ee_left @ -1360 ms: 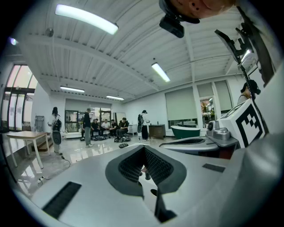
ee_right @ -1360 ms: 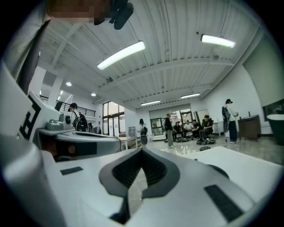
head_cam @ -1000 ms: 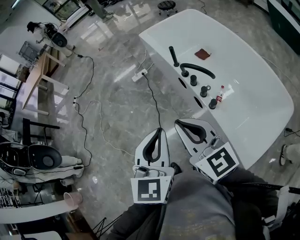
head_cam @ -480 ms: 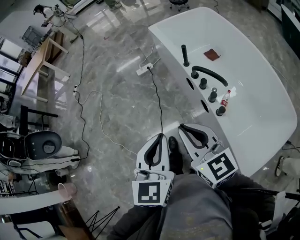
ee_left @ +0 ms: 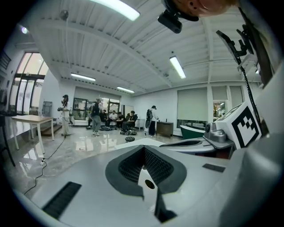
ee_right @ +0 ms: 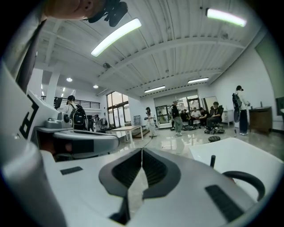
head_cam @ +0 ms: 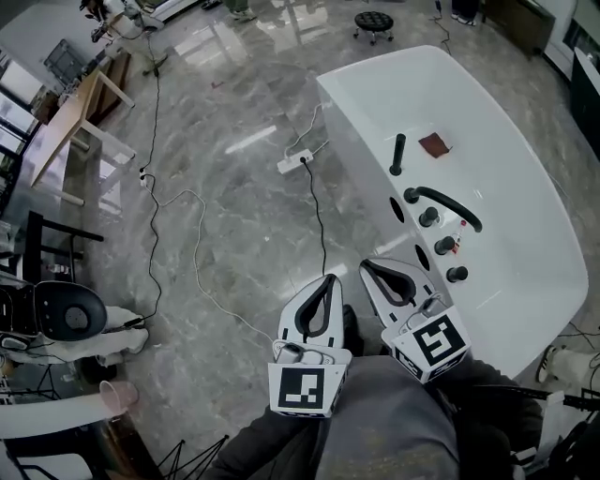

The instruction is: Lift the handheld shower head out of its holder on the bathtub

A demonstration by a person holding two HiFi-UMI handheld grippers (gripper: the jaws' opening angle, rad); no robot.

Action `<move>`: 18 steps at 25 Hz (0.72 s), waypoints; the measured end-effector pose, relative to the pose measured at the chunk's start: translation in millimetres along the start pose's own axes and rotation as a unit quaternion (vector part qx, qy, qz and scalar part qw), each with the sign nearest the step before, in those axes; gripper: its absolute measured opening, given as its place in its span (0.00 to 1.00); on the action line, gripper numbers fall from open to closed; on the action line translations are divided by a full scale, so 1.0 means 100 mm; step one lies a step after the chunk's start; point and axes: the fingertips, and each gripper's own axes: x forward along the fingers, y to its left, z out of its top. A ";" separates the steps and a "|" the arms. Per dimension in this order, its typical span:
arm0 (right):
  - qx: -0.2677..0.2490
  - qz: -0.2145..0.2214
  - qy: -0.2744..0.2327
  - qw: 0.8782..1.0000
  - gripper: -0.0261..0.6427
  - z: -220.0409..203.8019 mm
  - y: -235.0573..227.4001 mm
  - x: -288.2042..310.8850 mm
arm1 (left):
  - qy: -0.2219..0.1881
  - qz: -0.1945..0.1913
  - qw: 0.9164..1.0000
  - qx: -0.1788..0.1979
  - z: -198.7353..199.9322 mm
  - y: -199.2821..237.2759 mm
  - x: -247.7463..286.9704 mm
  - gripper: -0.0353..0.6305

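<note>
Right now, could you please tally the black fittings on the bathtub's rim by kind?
handheld shower head: 1
curved spout: 1
round knobs: 3
Total: 5

Spout (head_cam: 442,197) near shower head (head_cam: 397,154)

Glossy grey marble floor (head_cam: 234,216) spreads out, a wooden table (head_cam: 70,131) at ten o'clock, a black stool (head_cam: 373,21) at twelve; strip lights (ee_right: 116,36) line the white ceiling (ee_right: 177,57).
</note>
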 end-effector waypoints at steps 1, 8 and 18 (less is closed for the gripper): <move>0.000 -0.002 0.002 1.000 0.05 0.01 -0.02 0.08 | 0.001 -0.001 1.000 -0.001 0.01 0.08 0.04 0.05; -0.002 -0.008 0.015 1.000 0.05 0.05 -0.06 0.56 | -0.001 -0.005 1.000 -0.014 0.02 0.51 0.24 0.06; -0.004 -0.022 0.020 1.000 0.05 0.06 -0.20 0.93 | 0.003 -0.008 1.000 -0.016 0.01 0.88 0.50 0.06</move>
